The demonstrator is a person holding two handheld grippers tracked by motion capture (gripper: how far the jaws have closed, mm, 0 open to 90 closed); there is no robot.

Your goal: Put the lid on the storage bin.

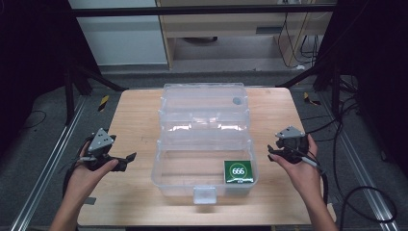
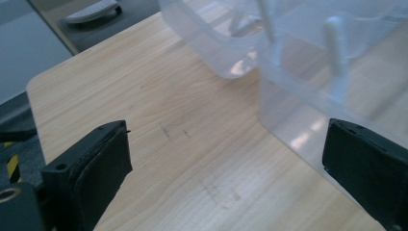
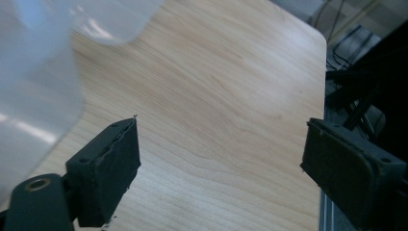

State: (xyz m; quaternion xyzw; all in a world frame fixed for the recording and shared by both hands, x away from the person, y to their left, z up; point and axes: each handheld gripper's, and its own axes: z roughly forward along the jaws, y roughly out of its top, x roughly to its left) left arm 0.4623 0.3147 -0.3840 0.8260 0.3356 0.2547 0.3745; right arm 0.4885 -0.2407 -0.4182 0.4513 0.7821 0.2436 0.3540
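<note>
A clear plastic box stands open in the middle of the wooden table, its lid tipped back toward the far side. A small green pack marked 666 lies in the box's front right corner. A hand holds my left gripper above the table to the left of the box, open, jaws toward the box. In the left gripper view its jaws stand wide over bare wood beside the box wall. To the right of the box, my right gripper is open with nothing between its jaws.
The box has a latch tab at its front edge. The table's right edge lies close to the right gripper, with cables on the floor beyond. A metal rail runs along the floor at the left.
</note>
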